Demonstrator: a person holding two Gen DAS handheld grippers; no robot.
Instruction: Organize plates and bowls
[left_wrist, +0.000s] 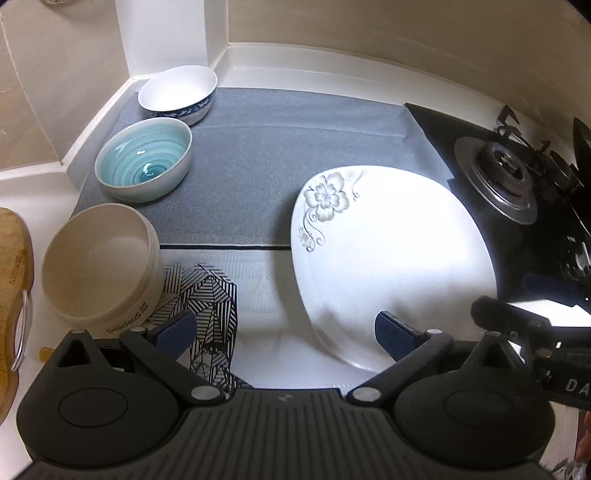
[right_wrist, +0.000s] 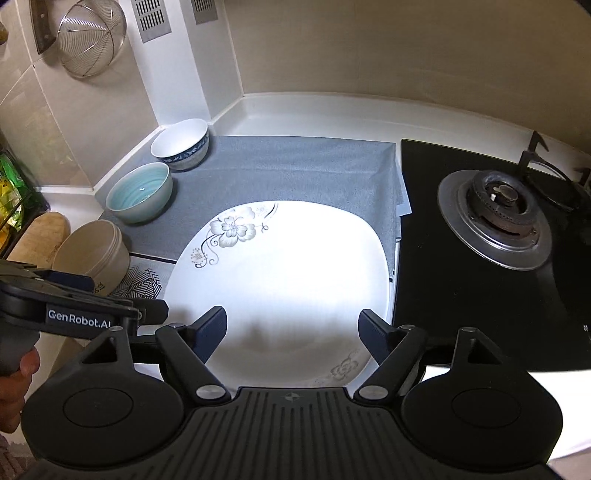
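A large white plate with a grey flower print (left_wrist: 391, 266) (right_wrist: 280, 280) lies on the counter, partly on the grey mat. Three bowls stand in a row along the left: a cream bowl (left_wrist: 99, 269) (right_wrist: 92, 251), a teal bowl (left_wrist: 144, 162) (right_wrist: 140, 197), and a white bowl with a blue band (left_wrist: 179, 92) (right_wrist: 181, 144). My left gripper (left_wrist: 284, 332) is open and empty, above the counter left of the plate. My right gripper (right_wrist: 291, 332) is open and empty, right above the plate's near part.
A black gas hob with a burner (left_wrist: 502, 173) (right_wrist: 498, 218) lies right of the plate. A grey mat (left_wrist: 277, 155) (right_wrist: 295, 173) and a patterned mat (left_wrist: 207, 291) cover the counter. A wooden board (left_wrist: 11, 295) stands at the left. A wall corner is behind the bowls.
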